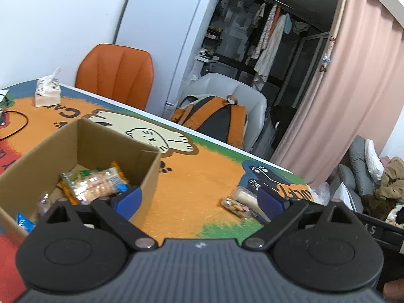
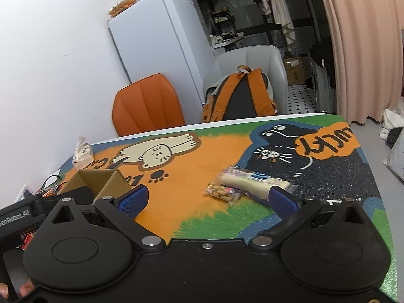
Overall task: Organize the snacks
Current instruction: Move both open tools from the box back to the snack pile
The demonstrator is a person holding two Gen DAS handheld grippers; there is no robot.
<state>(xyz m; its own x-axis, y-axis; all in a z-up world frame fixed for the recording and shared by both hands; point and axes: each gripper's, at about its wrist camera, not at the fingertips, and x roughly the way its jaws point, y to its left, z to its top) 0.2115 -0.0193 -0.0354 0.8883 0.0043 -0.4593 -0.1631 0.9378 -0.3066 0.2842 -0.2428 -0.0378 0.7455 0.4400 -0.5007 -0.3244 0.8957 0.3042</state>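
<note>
An open cardboard box [image 1: 149,174] stands on the cat-print table and shows as a corner in the right wrist view [image 2: 111,181]. It holds a clear cracker pack [image 1: 96,184] and other small packets. On the table lie a small mixed-nut packet [image 2: 222,192] and a long white wrapped snack [image 2: 255,181]; both also show in the left wrist view, the nut packet [image 1: 234,204] beside the white snack [image 1: 246,194]. My left gripper [image 1: 199,199] is open and empty beside the box. My right gripper [image 2: 208,199] is open and empty, just short of the two snacks.
A tissue pack [image 1: 46,93] stands at the table's far end, with a black cable [image 1: 15,126] near it. An orange chair [image 2: 149,106] and a grey chair with an orange backpack [image 2: 240,96] stand behind the table. A white fridge [image 2: 161,40] is against the wall.
</note>
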